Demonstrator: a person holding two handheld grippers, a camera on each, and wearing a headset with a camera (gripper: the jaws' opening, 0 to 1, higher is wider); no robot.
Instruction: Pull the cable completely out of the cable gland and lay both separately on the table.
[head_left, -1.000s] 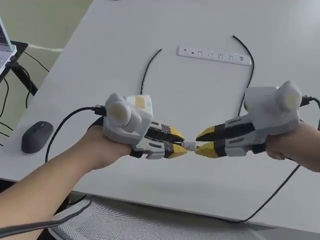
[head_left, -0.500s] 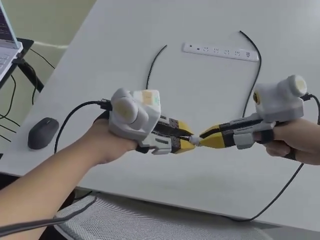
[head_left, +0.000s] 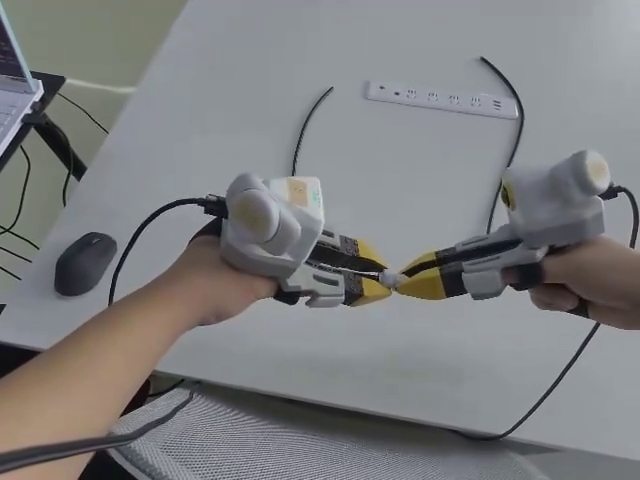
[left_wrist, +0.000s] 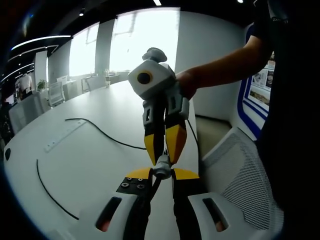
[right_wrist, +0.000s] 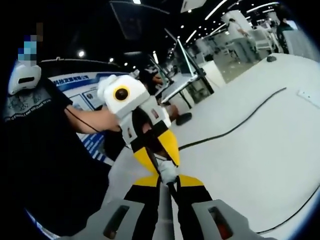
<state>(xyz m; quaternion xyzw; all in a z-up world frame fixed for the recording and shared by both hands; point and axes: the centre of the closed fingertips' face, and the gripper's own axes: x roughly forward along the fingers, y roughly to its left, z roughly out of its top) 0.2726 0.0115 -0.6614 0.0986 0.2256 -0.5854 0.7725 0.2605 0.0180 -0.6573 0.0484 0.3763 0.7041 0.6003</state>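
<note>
Clenching cable (left_wrist: 155, 184) in left gripper (head_left: 380, 278), cable gland (head_left: 392, 281) in right gripper (head_left: 404, 279) (mid-frame), I feared a crooked tug would slip the gland.

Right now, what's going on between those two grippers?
A person holds both grippers tip to tip above the table. The left gripper and the right gripper are each closed on the small white cable gland. What looks like the black cable still sits in it, so nothing is laid down yet.

Left tongs (head_left: 380, 285) and right tongs (head_left: 405, 282) meet tip to tip, both clamped.
</note>
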